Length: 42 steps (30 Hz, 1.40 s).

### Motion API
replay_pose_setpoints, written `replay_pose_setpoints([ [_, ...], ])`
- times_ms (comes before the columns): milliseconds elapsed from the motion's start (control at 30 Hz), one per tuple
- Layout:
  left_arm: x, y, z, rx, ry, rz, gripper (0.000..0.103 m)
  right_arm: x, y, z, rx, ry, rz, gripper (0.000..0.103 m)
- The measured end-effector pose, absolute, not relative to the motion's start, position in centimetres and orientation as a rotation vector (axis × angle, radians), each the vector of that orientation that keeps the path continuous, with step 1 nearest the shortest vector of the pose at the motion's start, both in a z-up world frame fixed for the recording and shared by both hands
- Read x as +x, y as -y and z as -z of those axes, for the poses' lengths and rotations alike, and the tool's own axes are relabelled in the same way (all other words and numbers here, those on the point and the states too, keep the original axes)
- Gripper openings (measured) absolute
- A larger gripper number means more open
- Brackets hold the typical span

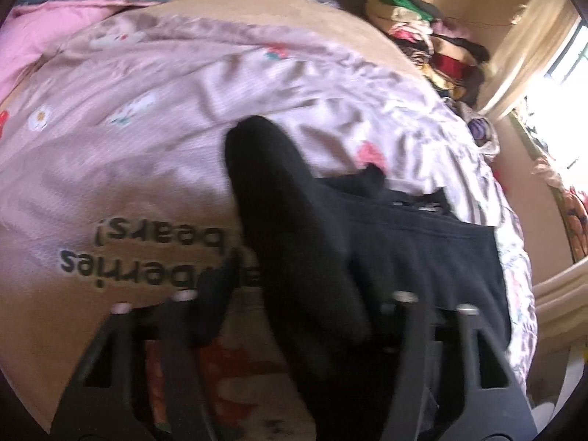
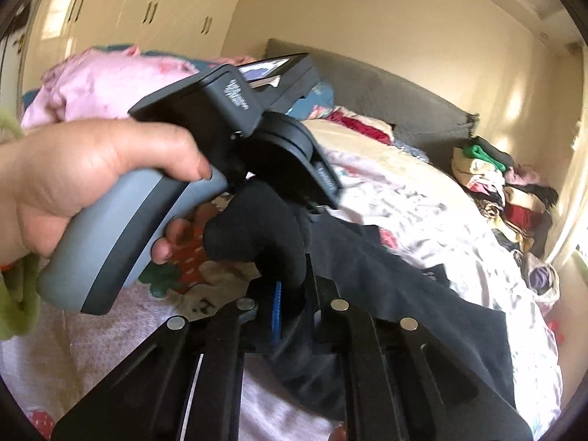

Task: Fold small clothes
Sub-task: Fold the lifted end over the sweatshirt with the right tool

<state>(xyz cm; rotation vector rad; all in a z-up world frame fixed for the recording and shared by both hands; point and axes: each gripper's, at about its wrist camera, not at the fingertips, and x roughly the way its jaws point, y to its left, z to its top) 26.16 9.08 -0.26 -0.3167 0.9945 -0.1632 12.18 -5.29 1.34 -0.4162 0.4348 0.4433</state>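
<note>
A: On the bed, on a pink quilt [image 1: 154,117] w/ flower prints – what's there?

B: A black garment [image 1: 422,250], lying across the quilt's near right part and lifted at one end. All places below are given relative to that garment.

A: Left gripper?

B: The left gripper [image 1: 294,305] sits at the garment's near edge. A thick dark fold of the cloth rises between its fingers and covers the tips, so its grip looks closed on the cloth, but the view is blurred. From the right wrist cam, the left gripper [image 2: 312,213] is seen above the garment, held by the person's left hand [image 2: 92,180] around a grey handle.

A: Right gripper?

B: The right gripper [image 2: 290,308] is under the garment's raised end. Black cloth is bunched between its fingers [image 2: 275,312], one w/ a blue pad; fingers close together, pinching the cloth.

A: Anything else nearby?

B: Beyond the garment, far right by the wall, a heap of mixed clothes [image 2: 503,191]. Beyond and left of it, a grey headboard [image 2: 397,92].
</note>
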Motion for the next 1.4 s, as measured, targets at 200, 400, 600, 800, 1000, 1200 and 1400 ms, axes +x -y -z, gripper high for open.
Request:
replay_pose_setpoints([
  [200, 25.4, -4.9, -2.9, -0.261, -0.926, 0.207, 0.025, 10.6, 9.3, -2.8, -0.338, -0.405, -0.381, 0.006],
  [400, 25.1, -1.2, -4.8, -0.222, -0.900, 0.244, 0.025, 9.7, 12.5, -3.5, -0.269, -0.400, -0.331, 0.006],
  [600, 25.0, 2.3, -5.8, -0.187, -0.893, 0.279, 0.025, 9.6, 15.9, -3.8, -0.185, -0.405, -0.282, 0.006],
  [800, 25.1, 6.1, -6.0, -0.155, -0.906, 0.321, 0.025, 9.5, 19.5, -3.7, -0.089, -0.419, -0.230, 0.006],
  [1000, 25.4, 9.9, -5.6, -0.125, -0.926, 0.360, 0.025, 8.9, 22.5, -3.2, -0.017, -0.434, -0.185, 0.006],
  [1200, 25.8, 13.8, -4.1, -0.087, -0.956, 0.389, 0.025, 9.1, 26.1, -2.2, 0.104, -0.490, -0.142, 0.006],
  [1400, 26.4, 16.5, -2.2, -0.084, -1.003, 0.410, 0.028, 9.6, 28.7, -0.4, 0.232, -0.563, -0.123, 0.006],
])
